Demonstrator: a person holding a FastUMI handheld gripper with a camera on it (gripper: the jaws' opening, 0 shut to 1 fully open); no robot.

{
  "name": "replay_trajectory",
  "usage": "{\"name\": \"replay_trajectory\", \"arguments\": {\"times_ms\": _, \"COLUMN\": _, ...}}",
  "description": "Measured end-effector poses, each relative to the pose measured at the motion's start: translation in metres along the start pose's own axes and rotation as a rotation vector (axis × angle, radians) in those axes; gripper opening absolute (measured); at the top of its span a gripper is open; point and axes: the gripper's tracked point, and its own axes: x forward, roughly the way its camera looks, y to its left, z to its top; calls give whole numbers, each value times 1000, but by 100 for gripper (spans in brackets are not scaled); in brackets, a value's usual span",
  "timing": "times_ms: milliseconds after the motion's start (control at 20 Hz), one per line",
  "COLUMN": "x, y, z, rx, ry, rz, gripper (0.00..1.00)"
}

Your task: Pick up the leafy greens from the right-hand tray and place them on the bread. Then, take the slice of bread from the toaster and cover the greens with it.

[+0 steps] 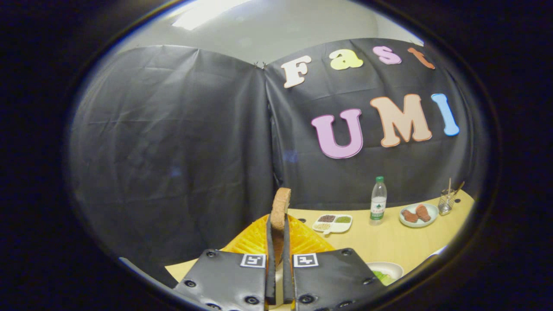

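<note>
Gripper (pixel 277 242) fingers are pressing together on the slice of bread (pixel 280 208) at the lower middle of the frame, the two black pads clamping its flat faces with only the slice's thickness between them. That slice is standing on edge, its long axis running up and away from the fingers, its brown crust edge facing the camera and its rounded top poking above the fingertips against the dark cloth wall. Directly behind and below the held slice, an orange-yellow ribbed tray (pixel 302 239) is sitting on the pale wooden counter (pixel 389 244), partly hidden by the fingers and the bread. Further toward the right of the frame, a small white divided dish (pixel 332 223) with dark, green and pale fillings is lying just beyond the tray; a clear water bottle (pixel 378 201) with a green cap is standing upright near it; a round plate (pixel 418 215) holding reddish-brown pieces is lying further right; and a glass (pixel 446 202) with sticks in it is standing near the counter's far right end. At the lower right, beside the right finger, a white plate (pixel 386 272) with leafy greens (pixel 382 277) is peeking in, cut off by the finger.
</note>
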Motion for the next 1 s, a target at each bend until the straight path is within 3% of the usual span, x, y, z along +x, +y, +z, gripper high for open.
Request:
{"name": "replay_trajectory", "arguments": {"times_ms": 350, "x": -44, "y": -69, "z": 11, "rx": 63, "ry": -52, "rz": -107, "gripper": 9}}
{"name": "replay_trajectory", "arguments": {"times_ms": 500, "x": -55, "y": -103, "z": -14, "rx": 108, "ry": -2, "rz": -164, "gripper": 9}}
{"name": "replay_trajectory", "arguments": {"times_ms": 1000, "x": -64, "y": -157, "z": -123, "rx": 384, "ry": 210, "rz": -229, "gripper": 10}}
